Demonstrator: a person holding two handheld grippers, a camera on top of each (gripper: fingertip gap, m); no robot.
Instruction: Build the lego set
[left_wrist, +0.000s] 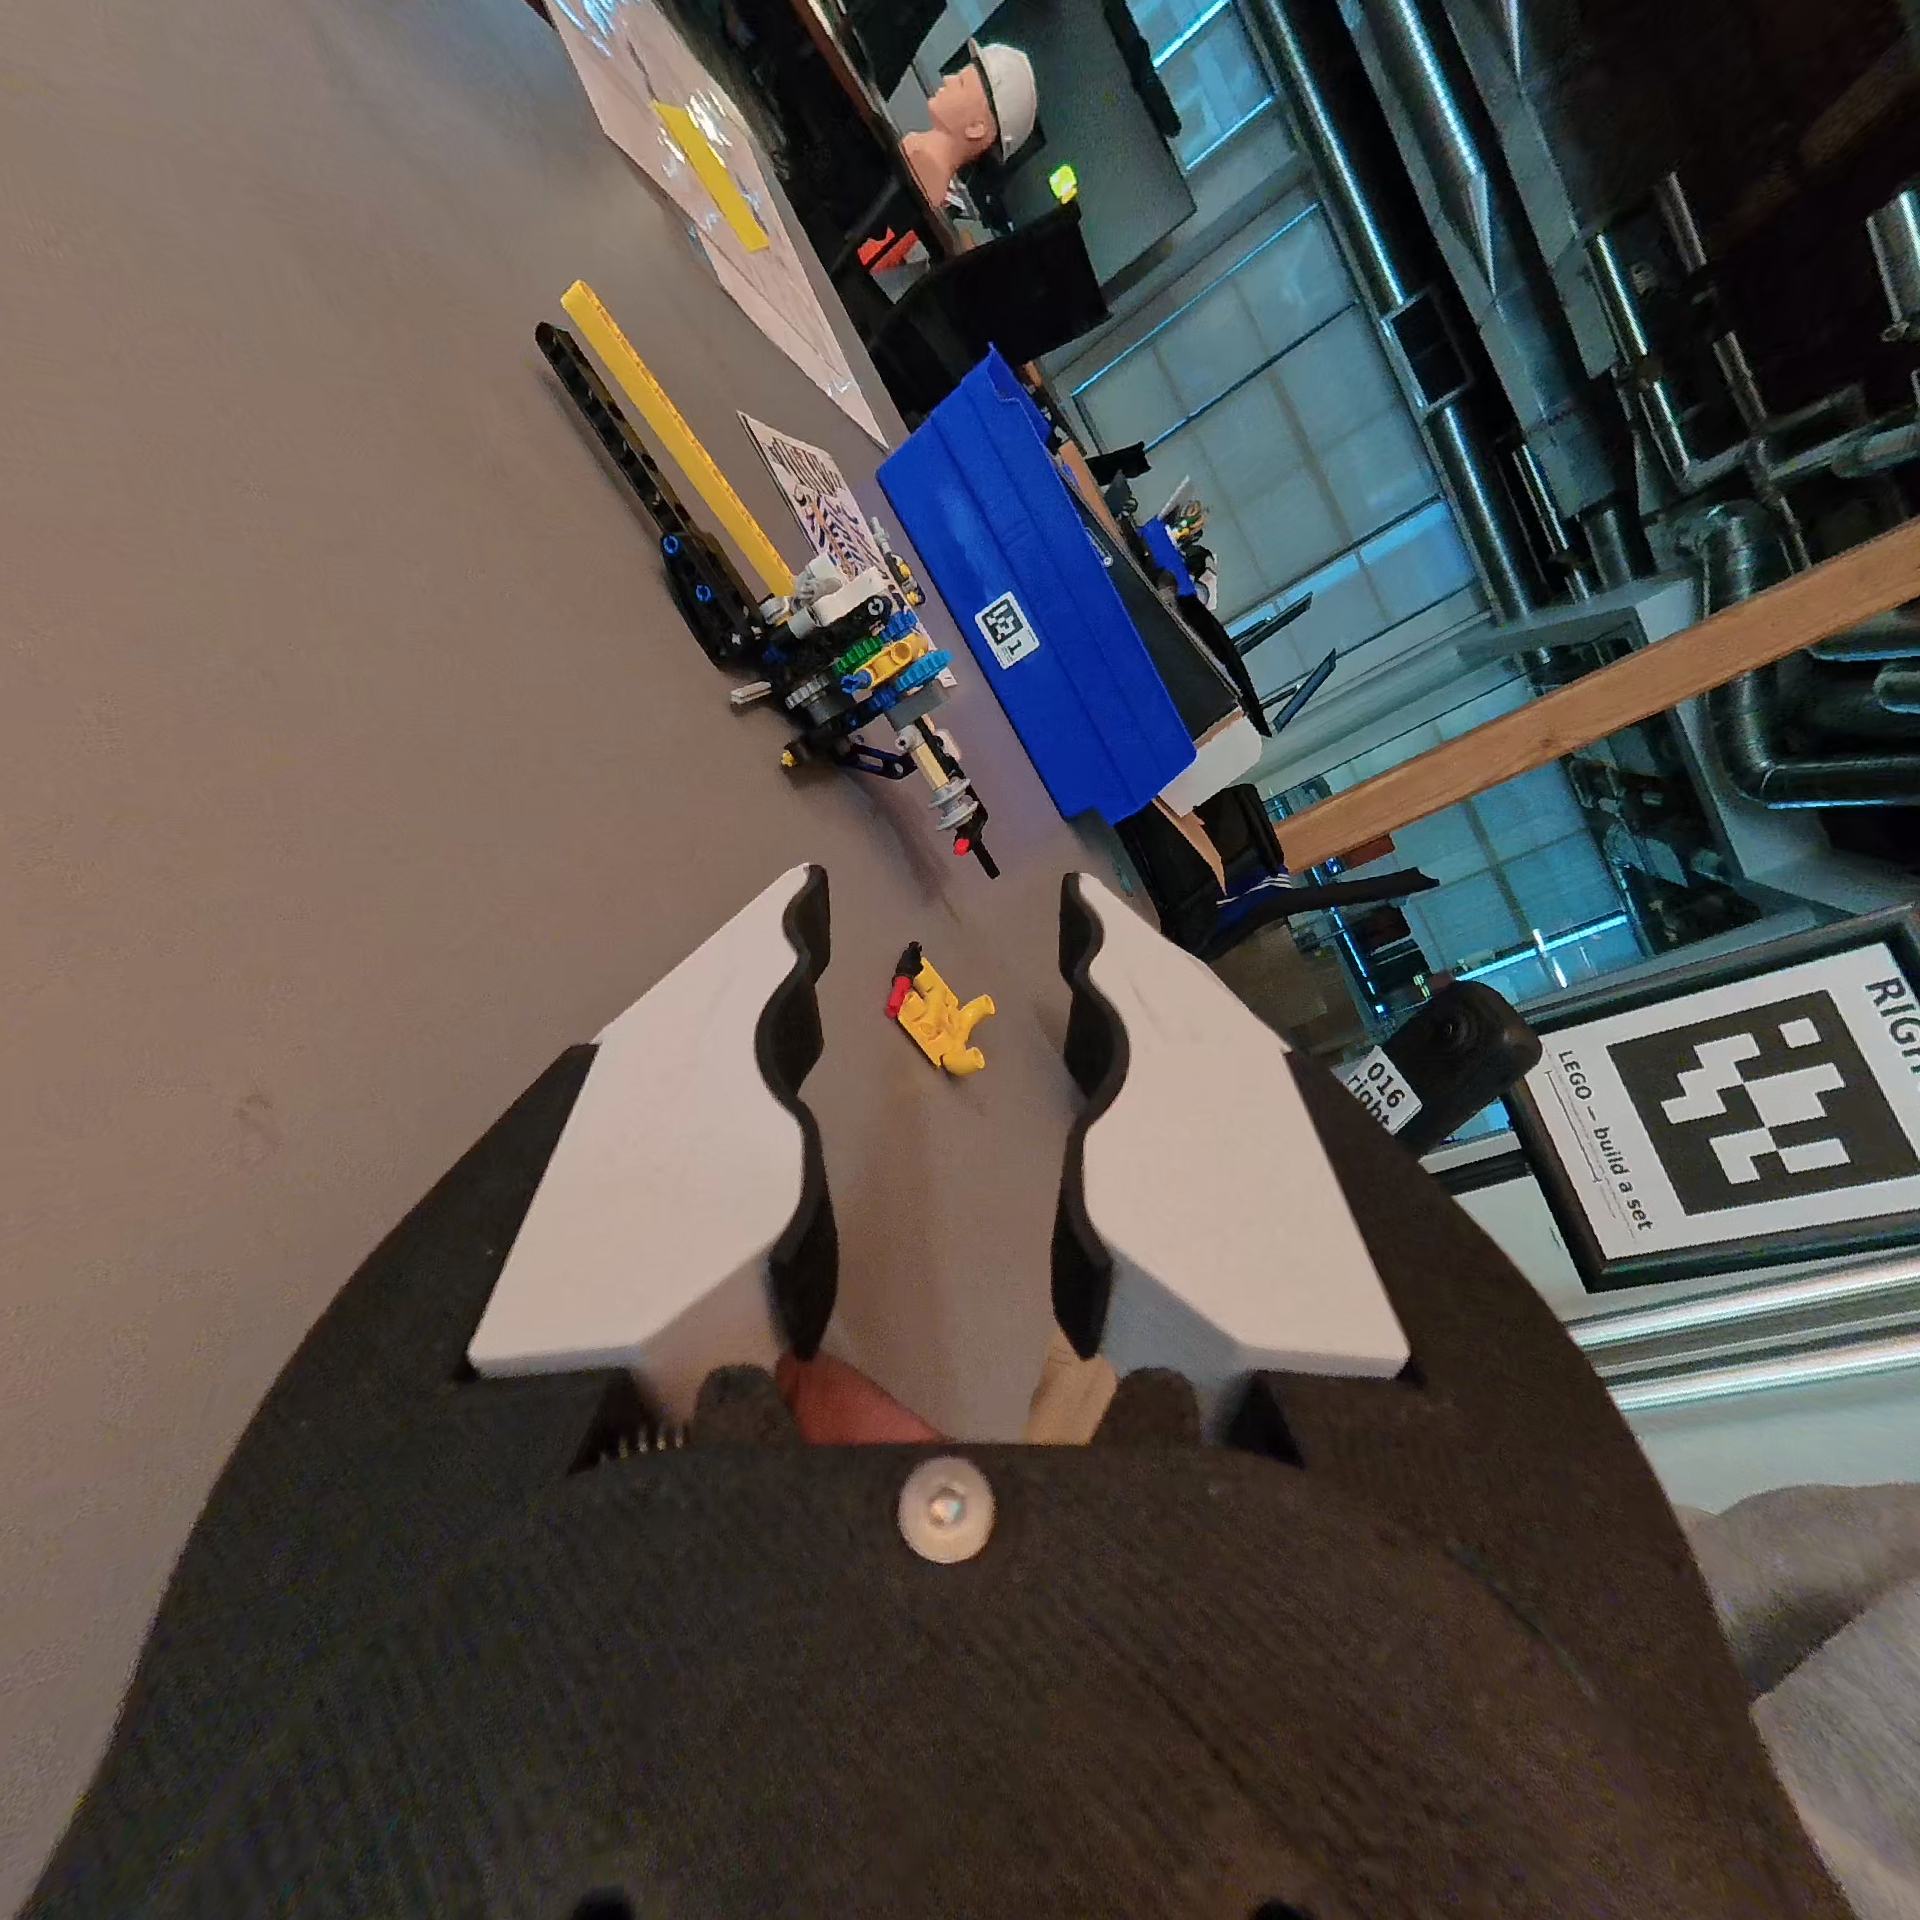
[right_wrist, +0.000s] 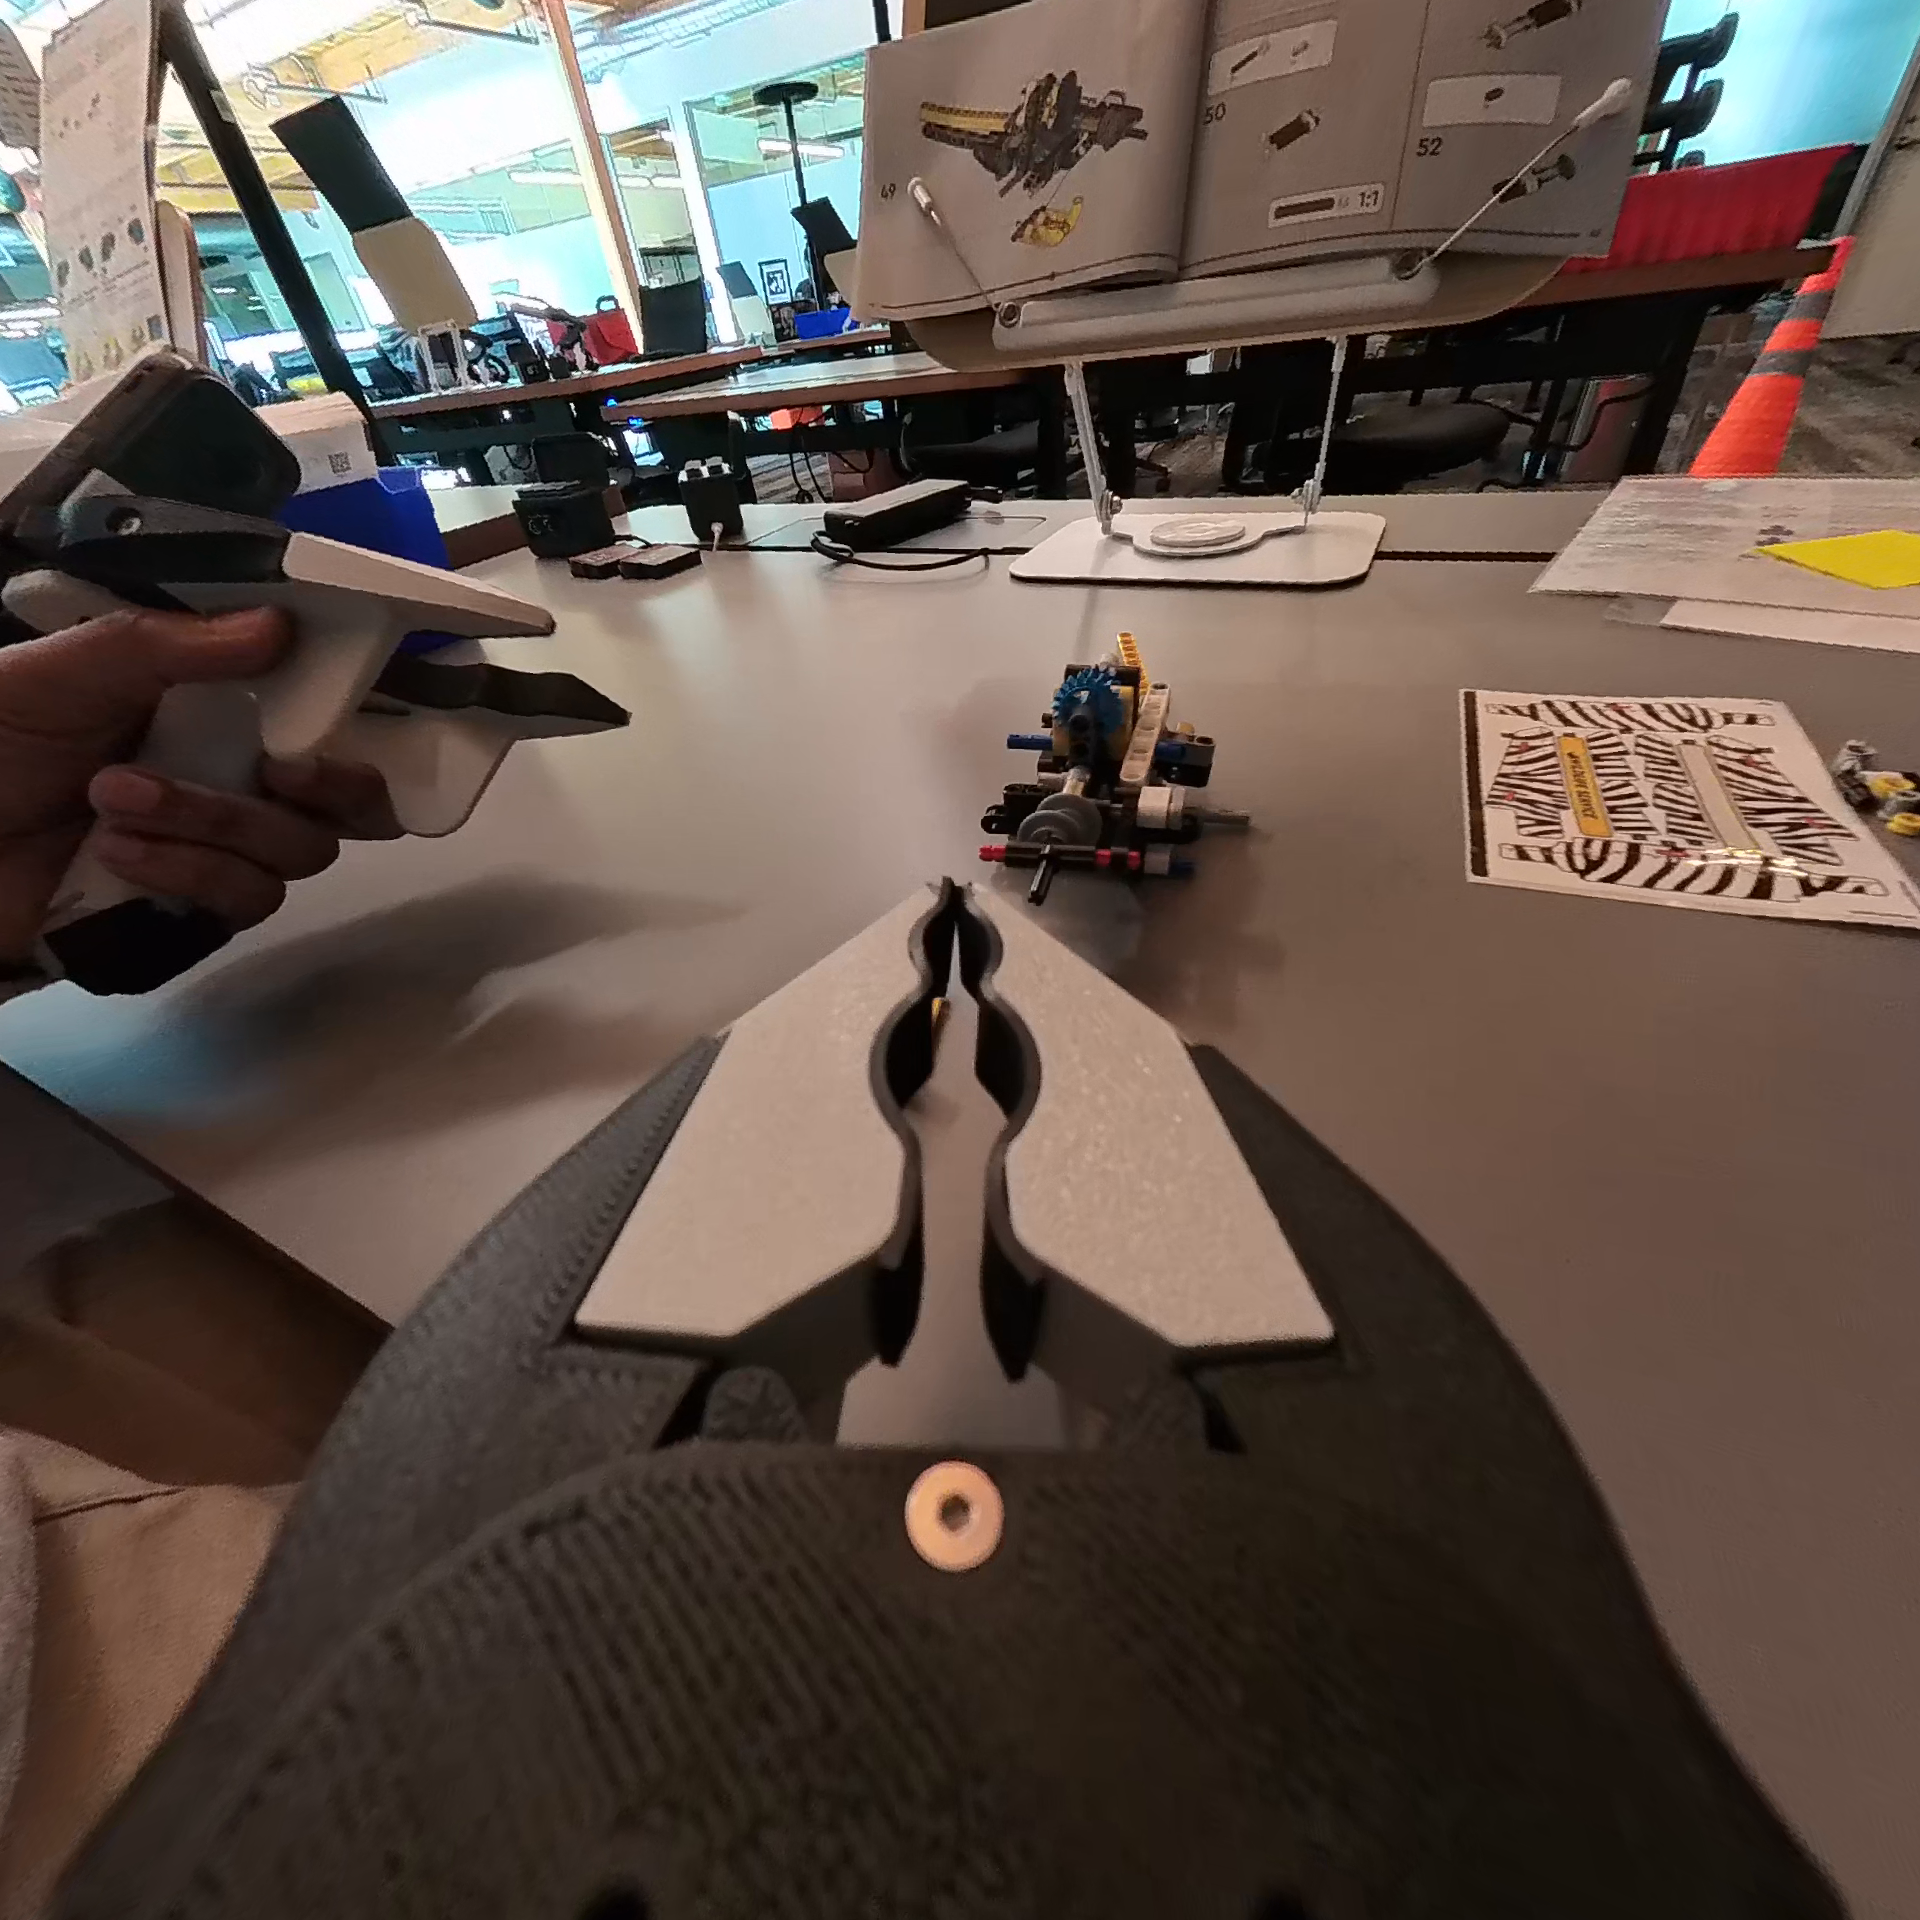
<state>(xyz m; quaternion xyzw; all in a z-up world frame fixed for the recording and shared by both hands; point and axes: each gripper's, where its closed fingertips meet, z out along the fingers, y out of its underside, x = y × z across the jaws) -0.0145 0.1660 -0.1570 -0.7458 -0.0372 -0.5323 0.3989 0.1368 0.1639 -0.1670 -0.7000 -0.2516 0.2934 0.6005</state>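
Left wrist view: the left gripper (left_wrist: 943, 914) hangs tilted above the grey counter (left_wrist: 312, 727), jaws wide apart and empty. One small yellow piece (left_wrist: 940, 1013) lies on the counter between them; one partly built model (left_wrist: 831, 644) sits higher, beside one blue bin (left_wrist: 1029, 592).

Right wrist view: the right gripper (right_wrist: 948, 896) points at the model, jaws nearly closed; something yellow shows in their gap, but whether they grip it cannot be told. A hand (right_wrist: 156, 769) at left holds the other gripper.

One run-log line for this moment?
left hand-held gripper: open, aimed at small yellow lego piece on grey table | right hand-held gripper: shut, contents unclear | multicoloured lego assembly: on table, untouched
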